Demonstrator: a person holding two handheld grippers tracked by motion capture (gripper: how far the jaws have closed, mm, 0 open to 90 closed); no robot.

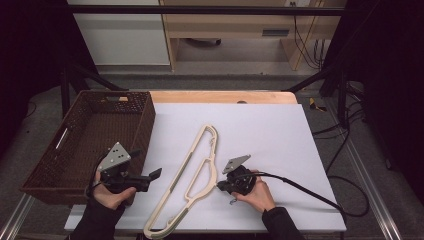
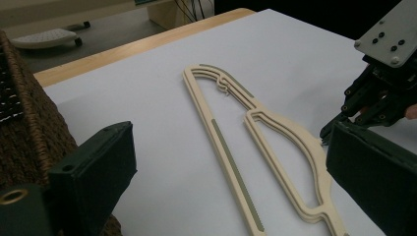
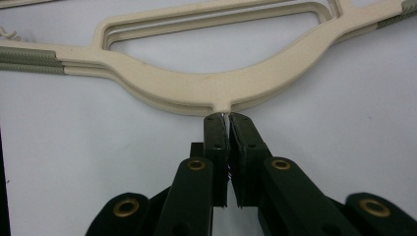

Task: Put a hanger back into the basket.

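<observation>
A cream plastic hanger (image 1: 200, 172) lies flat on the white table top, running from near the front edge up toward the middle. My right gripper (image 1: 220, 186) sits at its right side. In the right gripper view the jaws (image 3: 228, 119) stand pressed together at the hanger's neck (image 3: 223, 104), with a thin sliver of the metal hook pinched between them. My left gripper (image 1: 145, 163) is held by the basket's near corner, left of the hanger. Its jaws are wide open around nothing, and the hanger (image 2: 255, 147) lies beyond them on the table.
A brown wicker basket (image 1: 115, 95) stands at the table's left side, close to my left gripper, and its wall (image 2: 29, 123) is also seen in the left gripper view. My right gripper's cable (image 1: 310, 192) trails off to the right. A wooden table edge (image 1: 225, 96) runs along the back.
</observation>
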